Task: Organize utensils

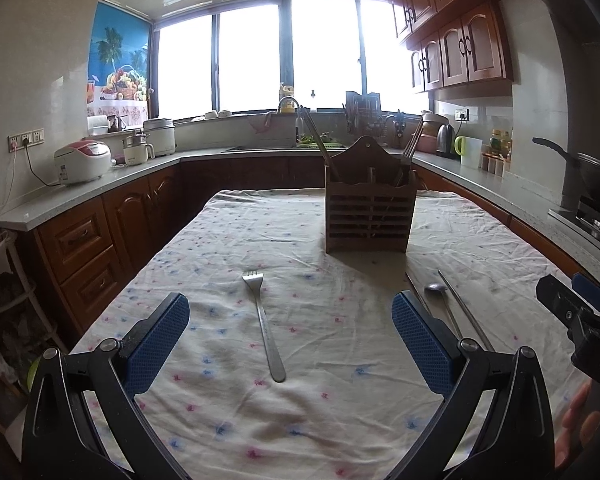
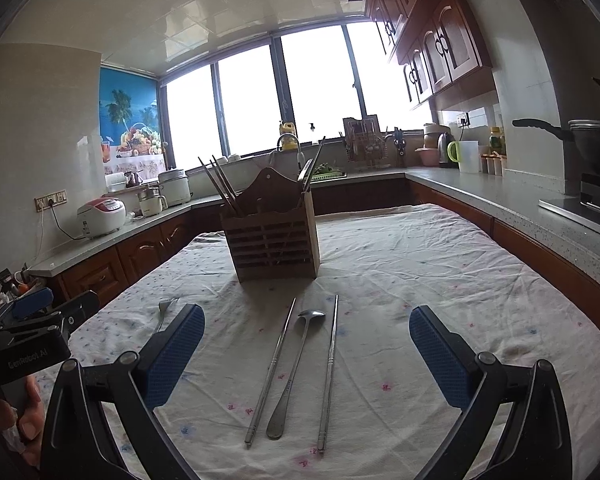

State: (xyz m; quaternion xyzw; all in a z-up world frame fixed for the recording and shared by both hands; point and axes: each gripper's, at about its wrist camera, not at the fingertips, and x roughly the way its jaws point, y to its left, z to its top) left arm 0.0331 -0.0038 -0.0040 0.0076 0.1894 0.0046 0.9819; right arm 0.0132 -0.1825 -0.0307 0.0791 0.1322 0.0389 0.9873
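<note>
A steel fork (image 1: 264, 322) lies on the flowered tablecloth (image 1: 300, 420), tines away from me, between the fingers of my open left gripper (image 1: 290, 316). A steel spoon (image 2: 294, 368) lies between two metal chopsticks (image 2: 271, 368) (image 2: 329, 372) in front of my open right gripper (image 2: 306, 330). Behind them stands a wooden slatted utensil holder (image 1: 370, 216) (image 2: 274, 238) with several chopsticks sticking out of it. The spoon (image 1: 444, 304) and the right gripper's body (image 1: 580, 312) show at the right of the left wrist view. The fork (image 2: 165, 312) is partly hidden behind my right gripper's left finger.
Kitchen counters (image 2: 520, 200) with wooden cabinets wrap around the table. A rice cooker (image 1: 82, 160), kettle (image 2: 446, 148), knife rack (image 1: 362, 114) and a wok (image 2: 592, 140) on the stove stand on them. A person's hand (image 2: 16, 412) holds the left gripper's handle.
</note>
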